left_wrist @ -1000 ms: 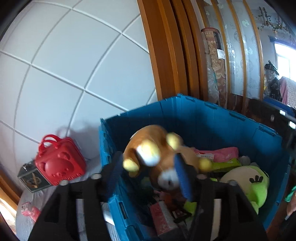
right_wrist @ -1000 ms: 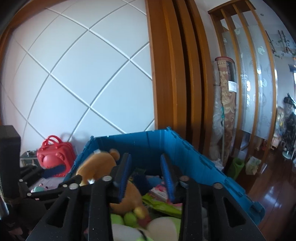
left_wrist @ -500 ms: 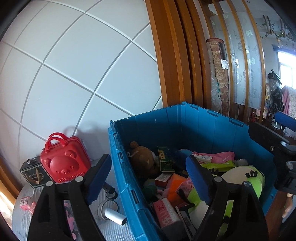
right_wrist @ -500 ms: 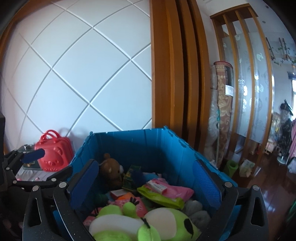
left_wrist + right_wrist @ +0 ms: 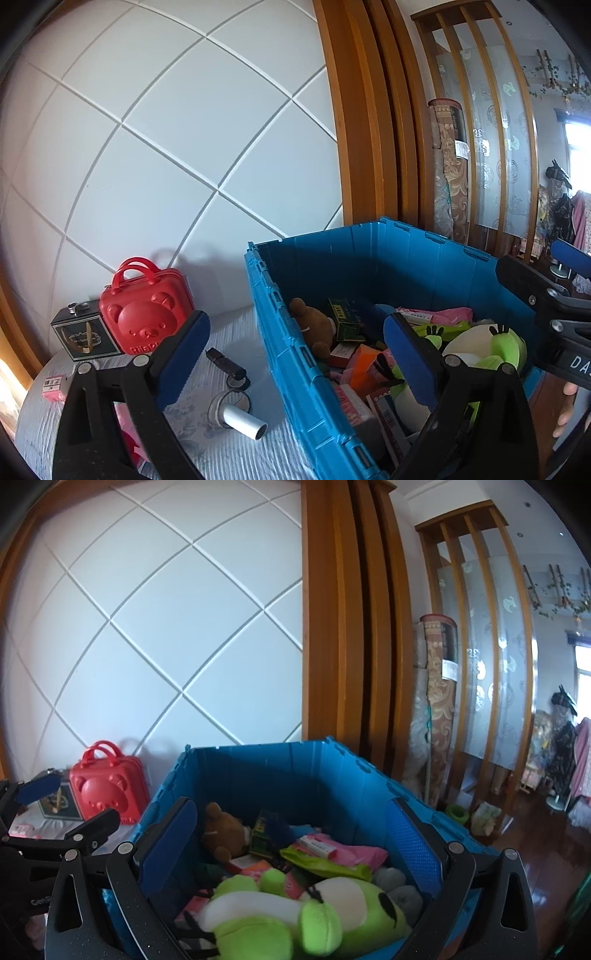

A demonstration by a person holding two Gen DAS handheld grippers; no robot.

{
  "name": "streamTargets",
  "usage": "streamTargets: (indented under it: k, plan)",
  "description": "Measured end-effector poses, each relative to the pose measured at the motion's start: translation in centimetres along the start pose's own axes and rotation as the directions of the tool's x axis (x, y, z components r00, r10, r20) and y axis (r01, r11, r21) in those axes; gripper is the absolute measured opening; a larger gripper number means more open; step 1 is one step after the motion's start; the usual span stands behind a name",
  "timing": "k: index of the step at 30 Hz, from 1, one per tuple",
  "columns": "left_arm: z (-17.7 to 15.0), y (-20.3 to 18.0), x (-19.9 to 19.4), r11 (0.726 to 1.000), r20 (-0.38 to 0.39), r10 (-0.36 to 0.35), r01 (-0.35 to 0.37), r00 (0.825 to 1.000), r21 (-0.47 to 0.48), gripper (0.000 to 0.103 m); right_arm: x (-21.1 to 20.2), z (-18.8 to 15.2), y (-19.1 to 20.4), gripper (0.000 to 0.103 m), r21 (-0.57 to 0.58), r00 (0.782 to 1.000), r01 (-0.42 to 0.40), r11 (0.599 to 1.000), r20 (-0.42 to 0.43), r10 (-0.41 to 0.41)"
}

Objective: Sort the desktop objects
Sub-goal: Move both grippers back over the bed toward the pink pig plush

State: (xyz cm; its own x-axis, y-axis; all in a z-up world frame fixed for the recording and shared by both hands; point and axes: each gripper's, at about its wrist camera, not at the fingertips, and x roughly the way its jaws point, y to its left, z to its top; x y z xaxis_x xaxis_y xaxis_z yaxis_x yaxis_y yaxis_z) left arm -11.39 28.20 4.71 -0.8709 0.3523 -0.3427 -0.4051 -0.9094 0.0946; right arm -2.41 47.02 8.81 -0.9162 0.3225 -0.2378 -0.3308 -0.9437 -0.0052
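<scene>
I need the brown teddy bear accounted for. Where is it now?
The brown teddy bear lies inside the blue crate, against its left wall near the back, beside a green box; both wrist views show it.

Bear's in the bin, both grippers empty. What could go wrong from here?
1. The left gripper, jaws opening and empty, straddles the blue bin's wall; a finger may snag the rim.
2. The white tube lies loose on the table beside the bin and may roll when gripped.
3. The green frog toy lies on top, so the right gripper may catch it by mistake.
</scene>
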Motion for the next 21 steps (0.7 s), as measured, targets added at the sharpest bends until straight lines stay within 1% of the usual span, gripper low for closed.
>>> streamTargets:
  k: [4, 8, 9, 13, 15, 18, 21]
  plan:
    - [-1.0, 1.4, -0.8, 0.999, -0.002, 0.027, -0.028, 1.0, -0.024, 0.096, -0.3, -0.4, 1.0, 0.103, 0.003, 1.0, -0.027, 1.0, -0.007, 0.027]
    - [-2.2, 3.3, -1.4, 0.996, -0.017, 0.05, -0.051, 0.999, -0.071, 0.096, -0.9, -0.8, 2.5, 0.103, 0.004, 0.998, -0.063, 0.998, -0.002, 0.063]
    - [-2.6, 3.7, -1.7, 0.995, -0.017, 0.052, -0.054, 0.998, -0.082, 0.096, -1.2, -0.9, 2.9, 0.103, 0.004, 0.997, -0.074, 0.997, 0.004, 0.074]
    - [-4.3, 6.5, -3.0, 0.986, -0.011, 0.1, -0.1, 0.995, -0.134, 0.096, -2.5, -1.2, 5.1, 0.103, 0.015, 0.992, -0.111, 0.994, 0.055, 0.11]
    - [-5.1, 8.1, -3.4, 0.981, -0.028, 0.117, -0.12, 0.993, -0.15, 0.096, -3.0, -1.2, 6.3, 0.103, 0.016, 0.987, -0.141, 0.99, 0.083, 0.139]
    - [-6.4, 11.1, -4.2, 0.967, -0.057, 0.163, -0.171, 0.985, -0.19, 0.096, -3.7, -1.1, 8.8, 0.103, -0.001, 0.976, -0.189, 0.982, 0.113, 0.188]
    - [-7.5, 14.7, -5.0, 0.941, -0.076, 0.228, -0.239, 0.971, -0.241, 0.096, -4.4, -1.1, 11.9, 0.103, -0.033, 0.964, -0.209, 0.977, 0.158, 0.212]
